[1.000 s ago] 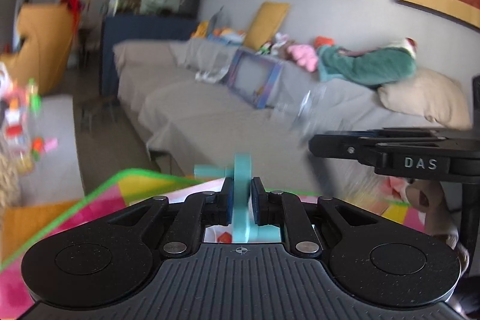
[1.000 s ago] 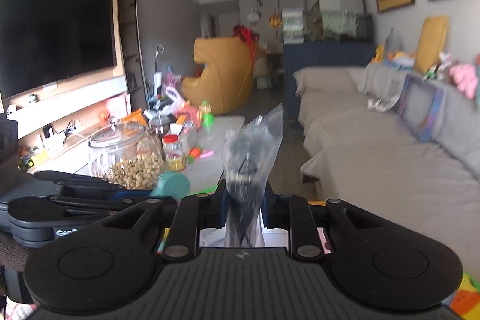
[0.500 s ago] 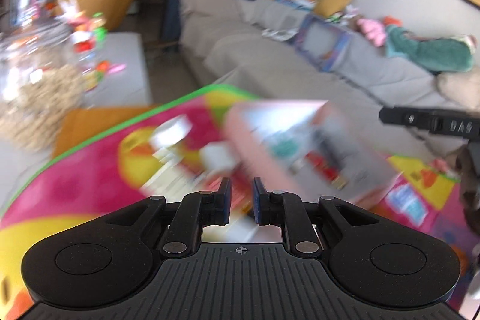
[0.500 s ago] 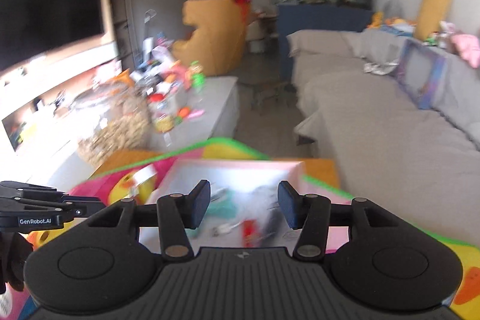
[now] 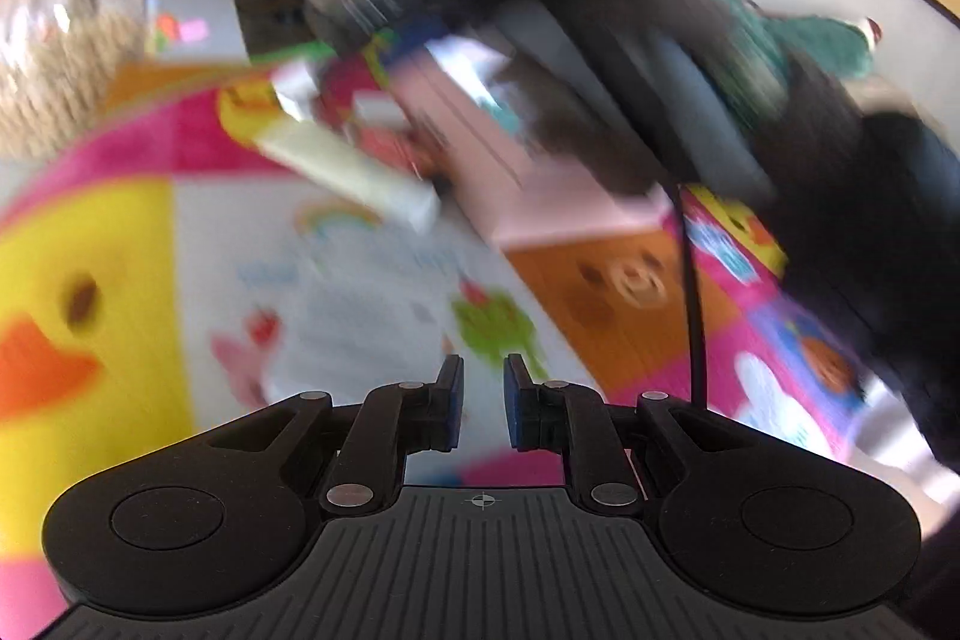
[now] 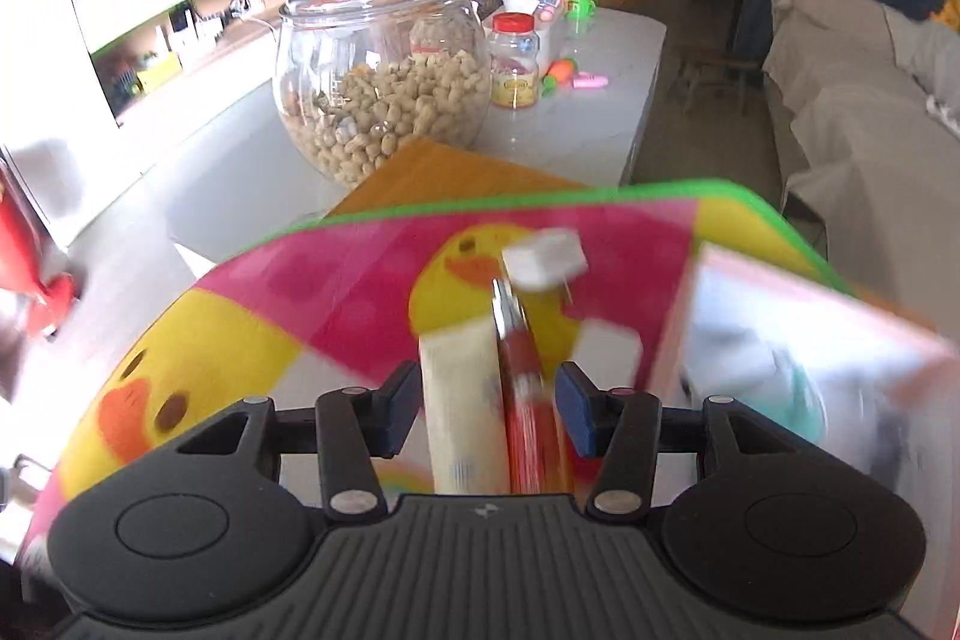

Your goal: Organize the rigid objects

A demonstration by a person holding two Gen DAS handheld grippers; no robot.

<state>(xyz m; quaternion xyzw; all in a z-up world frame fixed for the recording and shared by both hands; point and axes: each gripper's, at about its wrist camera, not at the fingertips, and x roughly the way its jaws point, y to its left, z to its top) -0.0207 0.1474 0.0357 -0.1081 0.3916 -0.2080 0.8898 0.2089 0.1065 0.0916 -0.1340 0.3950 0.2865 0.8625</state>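
Observation:
My right gripper stands open, low over a colourful play mat. Seen between its fingers, a long cream box and a red-handled tool lie side by side on the mat; the pads do not press on them. A small white block sits just beyond. A pink tray with blurred items stands to the right. My left gripper is shut and holds nothing, above the mat. Ahead of it lie the cream box and the pink tray.
A big glass jar of peanuts and a small red-lidded jar stand on the grey table beyond the mat. A grey sofa runs along the right. A dark blurred shape crosses the left wrist view's upper right.
The left gripper held a teal piece and the right a clear bag; neither holds anything now. Both have swung down over the mat, and the right jaws have opened.

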